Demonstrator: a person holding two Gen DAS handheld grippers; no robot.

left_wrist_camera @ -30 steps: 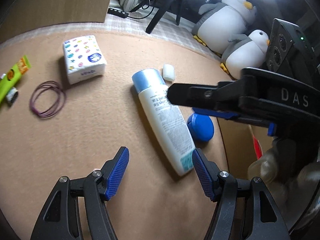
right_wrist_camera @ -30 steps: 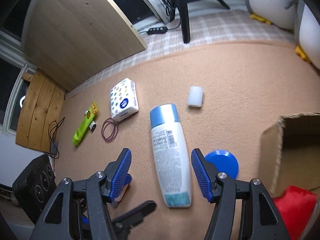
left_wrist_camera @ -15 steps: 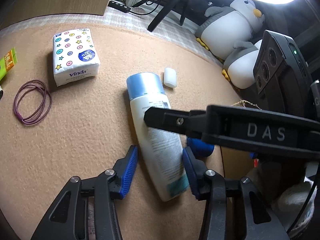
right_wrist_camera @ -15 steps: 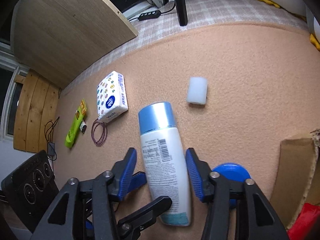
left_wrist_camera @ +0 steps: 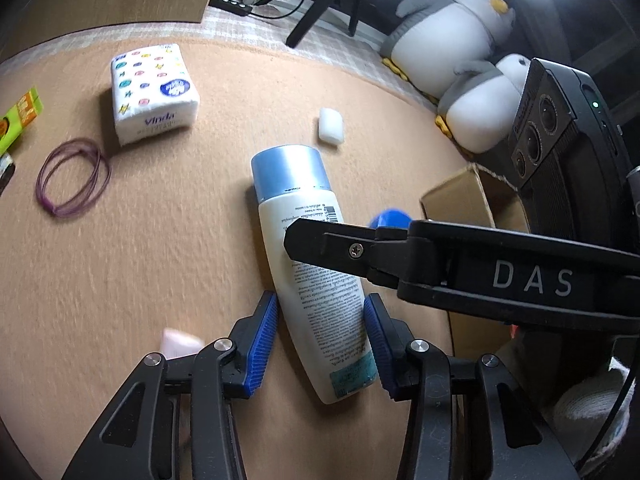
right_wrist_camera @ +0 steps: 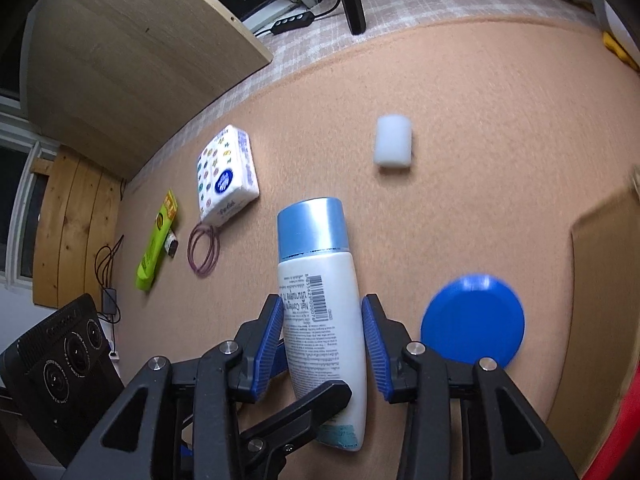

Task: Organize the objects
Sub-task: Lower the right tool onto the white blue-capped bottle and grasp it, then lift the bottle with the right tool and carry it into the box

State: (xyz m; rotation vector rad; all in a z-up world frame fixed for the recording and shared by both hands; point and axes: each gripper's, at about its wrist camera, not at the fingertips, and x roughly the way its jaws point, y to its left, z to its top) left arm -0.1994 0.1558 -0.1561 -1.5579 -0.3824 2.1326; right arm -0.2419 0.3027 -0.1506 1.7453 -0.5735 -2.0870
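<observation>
A white bottle with a light blue cap (left_wrist_camera: 308, 256) lies on the tan carpet; it also shows in the right wrist view (right_wrist_camera: 320, 280). My left gripper (left_wrist_camera: 320, 340) is shut on its lower body, blue pads against both sides. My right gripper (right_wrist_camera: 322, 340) is shut on the same bottle, and one of its black fingers (left_wrist_camera: 340, 246) crosses over the bottle in the left wrist view. A blue round lid (right_wrist_camera: 472, 318) lies just right of the bottle.
An open cardboard box (left_wrist_camera: 472, 204) stands at the right. A Vinda tissue pack (left_wrist_camera: 154, 92), purple rubber bands (left_wrist_camera: 72, 176), a green tube (right_wrist_camera: 156, 240) and a small white block (right_wrist_camera: 394, 146) lie on the carpet (right_wrist_camera: 480, 120). Two plush penguins (left_wrist_camera: 452, 36) sit behind.
Both grippers moved forward over the bottle and closed from wide open until their pads press its sides.
</observation>
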